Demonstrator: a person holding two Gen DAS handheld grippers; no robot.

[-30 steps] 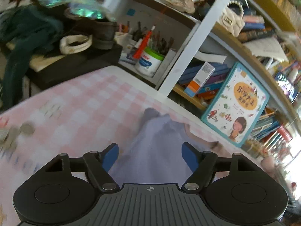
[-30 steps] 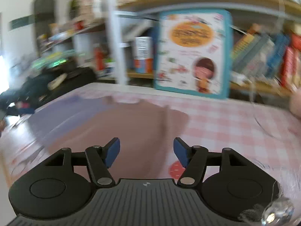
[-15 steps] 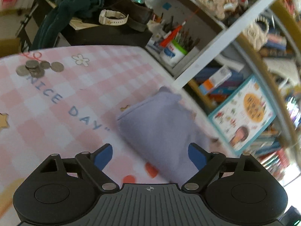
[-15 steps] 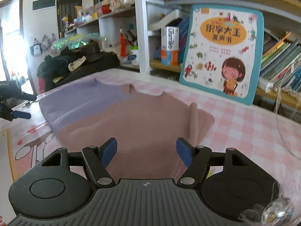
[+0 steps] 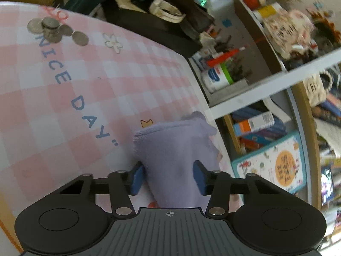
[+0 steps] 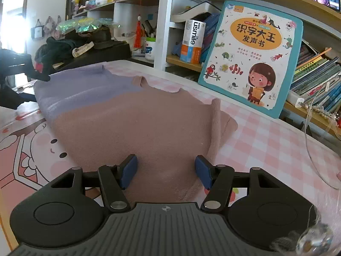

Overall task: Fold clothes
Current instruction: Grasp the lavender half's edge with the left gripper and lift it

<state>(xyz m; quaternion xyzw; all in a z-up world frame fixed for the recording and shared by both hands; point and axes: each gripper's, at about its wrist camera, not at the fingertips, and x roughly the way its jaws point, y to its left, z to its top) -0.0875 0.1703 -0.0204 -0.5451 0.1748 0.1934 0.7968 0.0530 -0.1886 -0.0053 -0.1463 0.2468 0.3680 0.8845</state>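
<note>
Coins [image 5: 55, 31] show on tablecloth [image 5: 64, 106] only from left wrist.

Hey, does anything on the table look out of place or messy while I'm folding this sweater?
Yes. A small pile of loose coins sits on the pink checked table mat, odd beside laundry. On the sweater, the right sleeve is bunched into a raised ridge instead of lying flat.

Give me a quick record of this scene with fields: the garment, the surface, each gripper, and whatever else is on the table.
garment: sweater, lilac and dusty pink, lying flat, one side folded in
surface: tablecloth, pink check, printed "NICE DAY"
left gripper: jaws just closing, around the sweater's lilac edge, grip unclear
right gripper: jaws just closing a little, open over the pink part
also on table: coins
behind: book leaning on the shelf
</note>
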